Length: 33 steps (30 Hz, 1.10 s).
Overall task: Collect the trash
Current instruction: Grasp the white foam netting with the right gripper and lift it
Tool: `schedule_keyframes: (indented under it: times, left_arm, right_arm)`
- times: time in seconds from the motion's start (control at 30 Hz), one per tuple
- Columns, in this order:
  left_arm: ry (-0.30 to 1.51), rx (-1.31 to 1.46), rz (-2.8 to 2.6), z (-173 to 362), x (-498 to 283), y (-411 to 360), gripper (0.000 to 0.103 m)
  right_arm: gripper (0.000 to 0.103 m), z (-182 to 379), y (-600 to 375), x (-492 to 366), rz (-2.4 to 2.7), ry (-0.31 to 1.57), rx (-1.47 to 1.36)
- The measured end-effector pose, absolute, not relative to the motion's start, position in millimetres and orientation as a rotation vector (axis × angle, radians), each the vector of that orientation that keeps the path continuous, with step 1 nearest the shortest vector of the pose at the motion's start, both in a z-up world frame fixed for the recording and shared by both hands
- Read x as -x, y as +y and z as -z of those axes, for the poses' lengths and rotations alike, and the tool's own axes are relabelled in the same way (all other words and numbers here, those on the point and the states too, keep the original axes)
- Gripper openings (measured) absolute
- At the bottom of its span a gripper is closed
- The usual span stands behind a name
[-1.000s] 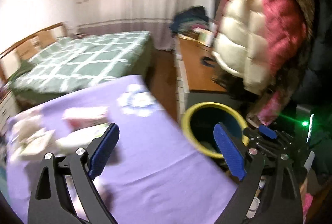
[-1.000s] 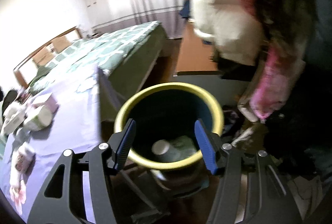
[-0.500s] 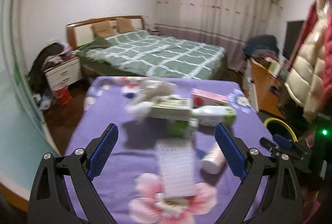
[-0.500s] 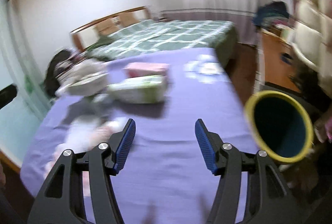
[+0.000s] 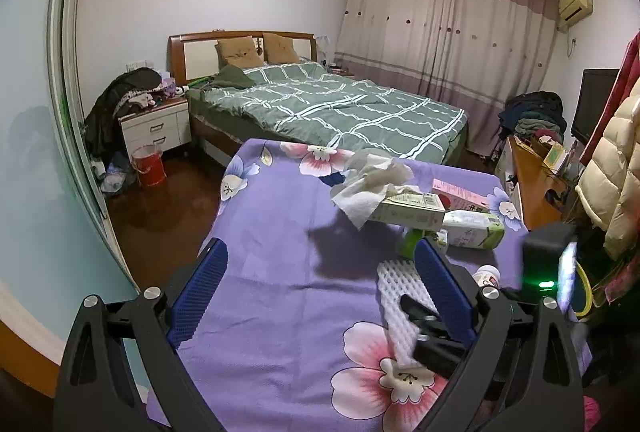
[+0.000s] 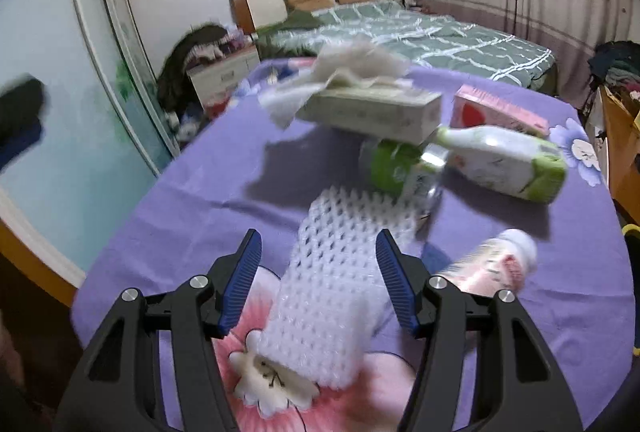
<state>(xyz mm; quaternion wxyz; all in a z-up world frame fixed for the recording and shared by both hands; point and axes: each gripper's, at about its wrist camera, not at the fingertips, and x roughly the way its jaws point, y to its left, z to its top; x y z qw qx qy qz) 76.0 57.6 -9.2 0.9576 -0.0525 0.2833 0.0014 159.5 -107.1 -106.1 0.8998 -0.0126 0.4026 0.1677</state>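
White foam net sleeve [image 6: 334, 296]: long axis runs away from right claw [image 6: 318, 282], lies between spread, empty jaws; left claw [image 5: 320, 296] released, farther off.

My blue-padded black right gripper [image 6: 318, 282] frames a white honeycomb foam net [image 6: 332, 296] at the frame's centre, on a purple cloth [image 6: 208, 200] printed with pink and white flowers. Upper right lie a pink carton [image 6: 496, 112] and a white bottle [image 6: 504, 160] with green label; behind, a green quilt [image 5: 340, 108] checked in white.
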Motion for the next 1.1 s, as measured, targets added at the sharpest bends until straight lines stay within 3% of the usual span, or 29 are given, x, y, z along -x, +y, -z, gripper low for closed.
schedule_keyframes:
  times: [0.1,0.33,0.47,0.57,0.63,0.8,1.1]
  left_arm:
    - [0.582,0.112,-0.001,14.4,-77.9,60.0,0.093]
    - [0.602,0.116,0.019,24.2,-84.7,57.0,0.093]
    - [0.608,0.116,0.025,26.7,-87.4,55.6,0.093]
    - [0.607,0.117,0.025,26.7,-87.3,55.6,0.093]
    - [0.607,0.118,0.025,26.7,-87.4,55.5,0.093]
    - [0.607,0.108,0.035,27.6,-89.3,48.7,0.093]
    - [0.603,0.089,0.044,24.2,-86.9,37.0,0.093]
  right_arm:
    - [0.058,121.2,-98.3,-168.4,-0.323,0.880,0.058]
    - [0.080,136.7,-86.7,-177.8,-0.315,0.935,0.103]
    - [0.080,141.8,-84.6,-174.3,-0.302,0.920,0.129]
    - [0.064,145.1,-82.0,-168.2,-0.257,0.892,0.192]
    - [0.047,144.2,-86.5,-165.1,-0.243,0.879,0.197]
    - [0.025,143.9,-97.3,-159.7,-0.241,0.866,0.195]
    - [0.022,108.9,-130.2,-133.2,-0.349,0.818,0.068]
